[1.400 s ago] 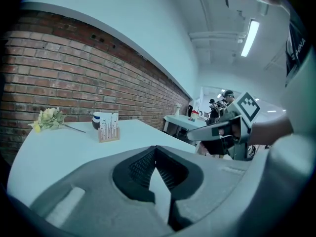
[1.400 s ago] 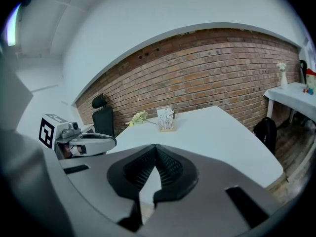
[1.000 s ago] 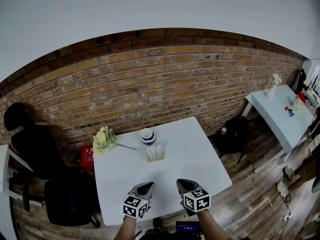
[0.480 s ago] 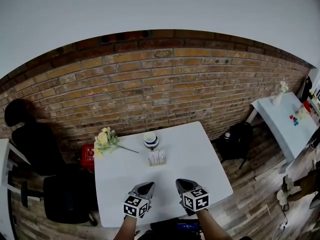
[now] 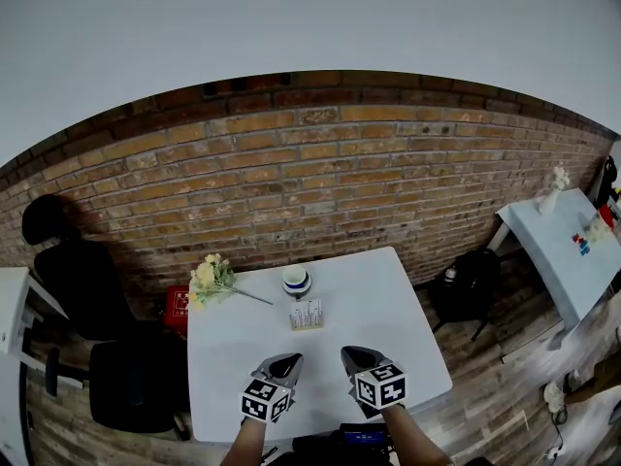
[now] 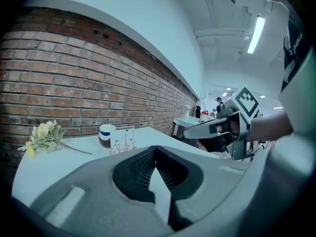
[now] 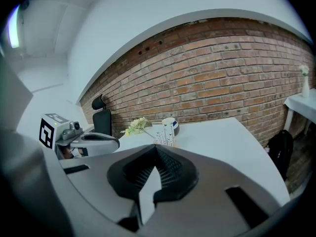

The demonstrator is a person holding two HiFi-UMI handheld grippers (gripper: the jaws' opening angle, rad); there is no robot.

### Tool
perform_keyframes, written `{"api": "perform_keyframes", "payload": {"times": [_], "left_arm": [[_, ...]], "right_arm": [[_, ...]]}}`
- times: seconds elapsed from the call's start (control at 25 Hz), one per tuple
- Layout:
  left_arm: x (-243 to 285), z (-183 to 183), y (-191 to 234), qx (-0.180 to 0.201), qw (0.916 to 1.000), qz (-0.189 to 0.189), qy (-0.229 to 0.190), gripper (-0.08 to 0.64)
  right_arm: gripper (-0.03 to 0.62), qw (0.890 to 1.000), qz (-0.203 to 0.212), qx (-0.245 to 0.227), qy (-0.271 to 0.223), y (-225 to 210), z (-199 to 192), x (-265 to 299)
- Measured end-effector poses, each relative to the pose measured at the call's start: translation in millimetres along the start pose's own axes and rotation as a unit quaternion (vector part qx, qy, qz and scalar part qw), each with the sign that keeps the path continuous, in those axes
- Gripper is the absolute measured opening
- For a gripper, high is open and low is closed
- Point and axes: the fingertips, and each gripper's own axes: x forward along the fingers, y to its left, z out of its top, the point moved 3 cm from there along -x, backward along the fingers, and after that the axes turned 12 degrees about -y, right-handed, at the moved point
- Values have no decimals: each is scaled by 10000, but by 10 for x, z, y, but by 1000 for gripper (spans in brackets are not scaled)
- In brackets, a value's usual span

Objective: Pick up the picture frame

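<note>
Nearest me, over the front edge of the white square table (image 5: pixel 408 348), the grey left gripper (image 5: pixel 284 363) and grey right gripper (image 5: pixel 356 356) hovered side by side. Each had its jaws pressed together with nothing between them. Well beyond them, mid-table, the small pale upright picture frame (image 5: pixel 306 315) stood untouched. Just behind it sat a white cup with a blue band (image 5: pixel 296 280). A bunch of pale yellow flowers (image 5: pixel 211 276) lay further left, before the red brick wall (image 5: pixel 320 183). The job looked barely begun: reaching, opening, gripping and lifting all remained.
</note>
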Motion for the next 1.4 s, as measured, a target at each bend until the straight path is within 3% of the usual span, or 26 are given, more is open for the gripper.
{"api": "perform_keyframes", "payload": {"times": [0.52, 1.08, 1.24, 1.4], "left_arm": [[16, -22, -61, 44, 9998, 163, 76, 11], [162, 6, 6, 119, 9986, 481, 173, 11], [257, 28, 198, 125, 9985, 491, 199, 12], [452, -6, 494, 172, 9978, 579, 264, 12]], "right_arm": [[8, 9998, 211, 53, 29, -24, -44, -32], [8, 9981, 596, 7, 128, -338, 67, 46], [8, 9987, 494, -49, 136, -421, 97, 251], [9, 9997, 128, -213, 48, -544, 123, 555]]}}
